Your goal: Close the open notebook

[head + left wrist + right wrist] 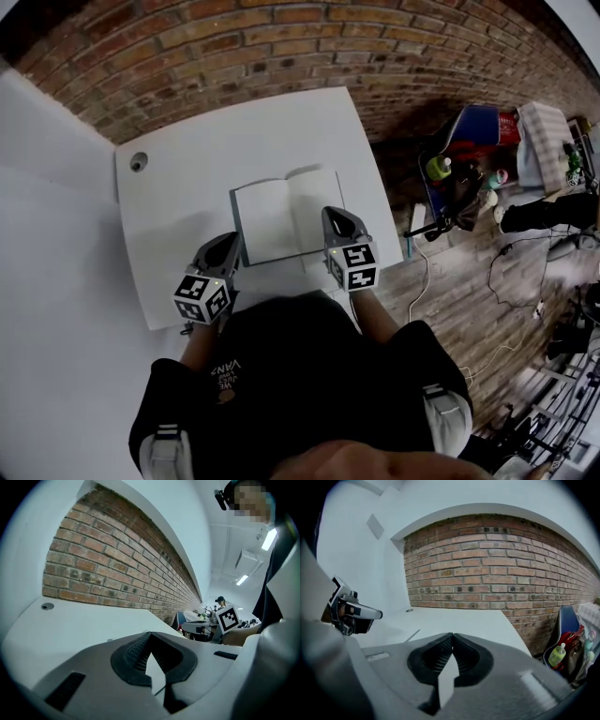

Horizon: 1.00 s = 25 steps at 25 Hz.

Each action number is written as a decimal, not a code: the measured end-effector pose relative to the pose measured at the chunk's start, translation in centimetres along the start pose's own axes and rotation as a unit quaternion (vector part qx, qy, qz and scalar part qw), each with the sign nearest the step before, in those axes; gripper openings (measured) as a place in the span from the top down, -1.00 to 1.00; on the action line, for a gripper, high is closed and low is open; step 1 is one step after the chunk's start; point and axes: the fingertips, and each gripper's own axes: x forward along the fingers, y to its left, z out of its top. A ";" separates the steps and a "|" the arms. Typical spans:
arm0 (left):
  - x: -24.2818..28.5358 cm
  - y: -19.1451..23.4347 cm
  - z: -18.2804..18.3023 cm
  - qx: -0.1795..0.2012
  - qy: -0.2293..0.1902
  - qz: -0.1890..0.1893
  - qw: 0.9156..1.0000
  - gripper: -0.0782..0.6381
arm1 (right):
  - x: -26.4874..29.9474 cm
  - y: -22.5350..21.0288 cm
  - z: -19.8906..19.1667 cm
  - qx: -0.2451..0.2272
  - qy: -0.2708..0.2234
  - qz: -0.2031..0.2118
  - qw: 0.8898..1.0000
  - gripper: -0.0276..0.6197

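Note:
An open notebook (281,218) with blank white pages lies flat in the middle of the white table (187,187). My left gripper (232,244) is at the notebook's near-left corner, its tip beside the left page's edge. In the left gripper view the jaws (149,634) meet with nothing between them. My right gripper (334,216) hangs over the lower part of the right page. In the right gripper view its jaws (451,636) also meet, empty. Neither gripper view shows the notebook clearly.
A brick wall (281,37) runs along the table's far edge and a white wall (47,141) along its left. A round cable hole (139,161) sits at the table's far left corner. Right of the table are a chair with clutter (469,159) and cables on the wooden floor (506,281).

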 end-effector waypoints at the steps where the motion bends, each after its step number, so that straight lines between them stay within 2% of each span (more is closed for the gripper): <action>1: 0.2 0.0 -0.1 -0.002 0.001 0.003 1.000 0.76 | 0.3 -0.1 -0.3 -0.001 0.005 0.003 1.000 0.92; 13: 1.8 0.8 -0.6 -0.024 0.008 0.031 0.999 0.76 | 2.7 -1.5 -4.1 -0.004 0.063 0.018 0.998 0.92; 19: 2.2 2.0 -2.7 -0.031 0.026 0.055 0.998 0.76 | 3.5 -1.7 -6.1 -0.010 0.090 0.022 0.996 0.92; 25: 2.7 3.3 -5.0 -0.058 0.051 0.074 0.994 0.76 | 4.2 -2.1 -7.9 -0.016 0.110 0.023 0.994 0.92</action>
